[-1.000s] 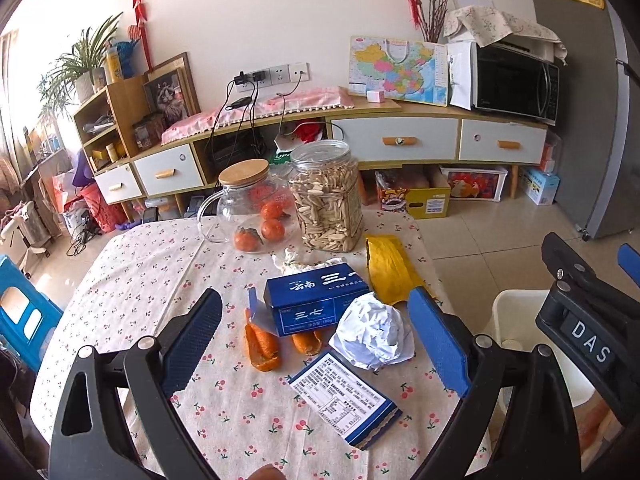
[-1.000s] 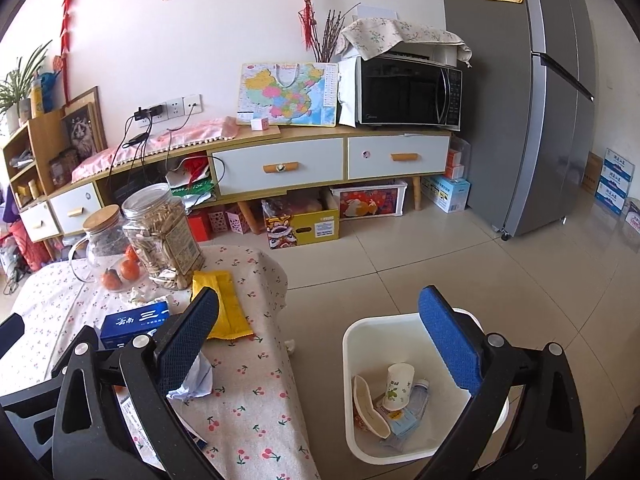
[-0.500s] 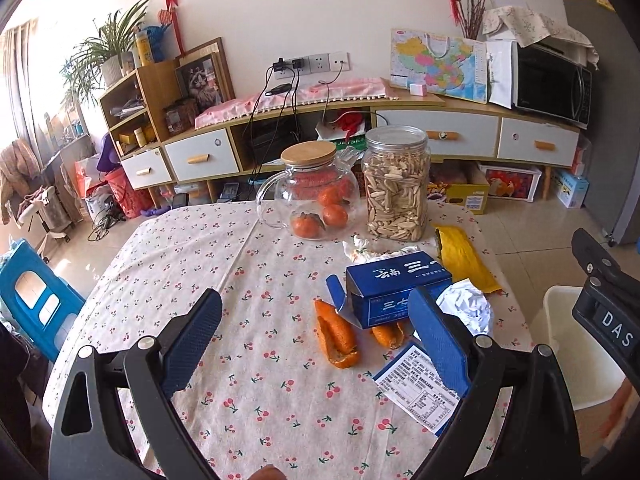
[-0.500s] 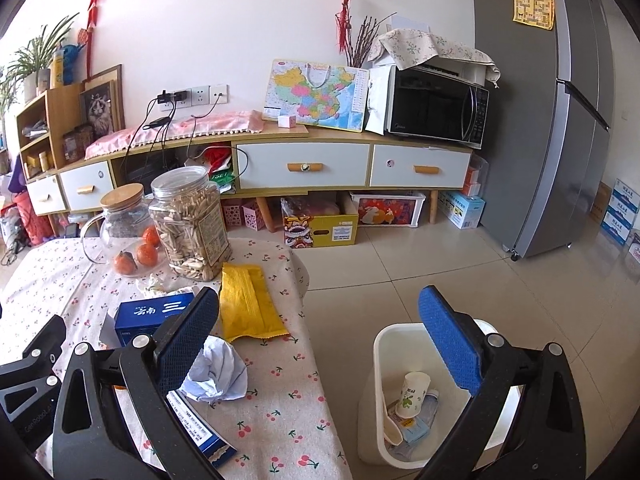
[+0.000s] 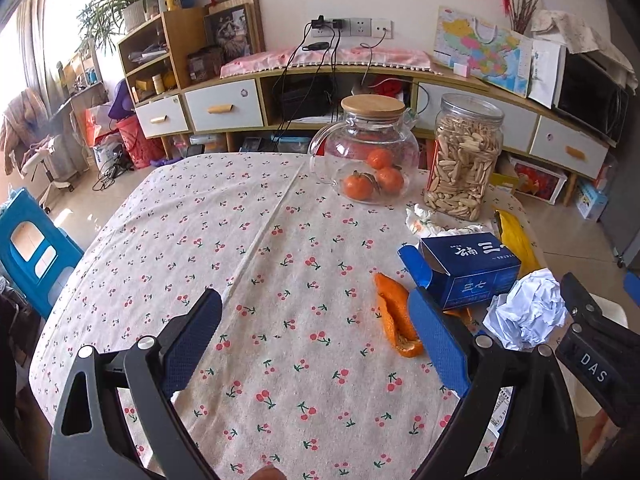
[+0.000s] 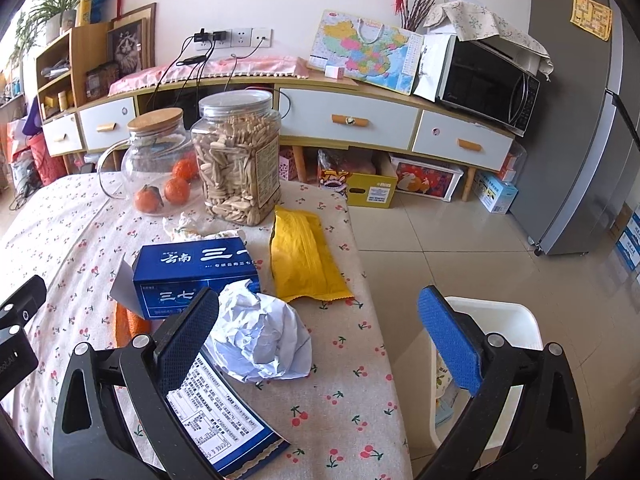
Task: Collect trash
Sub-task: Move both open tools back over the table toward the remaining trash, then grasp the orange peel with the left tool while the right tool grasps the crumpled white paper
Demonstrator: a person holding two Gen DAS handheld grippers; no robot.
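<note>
Hovering above the cherry-print tablecloth, the left gripper has its blue-padded jaws spread wide with nothing between them; an orange peel lies on the cloth just inside its right finger. The right gripper hangs over the table's right edge, its jaws equally wide apart and empty: the left finger is over the cloth, the right finger over the white trash bin that stands on the floor just beside that edge. A crumpled ball of white paper lies near the right edge, just beside the right gripper's left finger, though whether they touch cannot be told. Next to it toward the middle of the table is an open blue carton, its flap raised, with more orange peel showing at its left. A flat printed packet lies closer to the near edge, partly under the right gripper's left finger. A yellow pouch lies along the right edge beyond the paper ball, and crumpled wrappers lie between the carton and the jars. Toward the far edge stand a glass jug with a wooden lid, holding oranges, and a clear jar of seeds just beside it.
</note>
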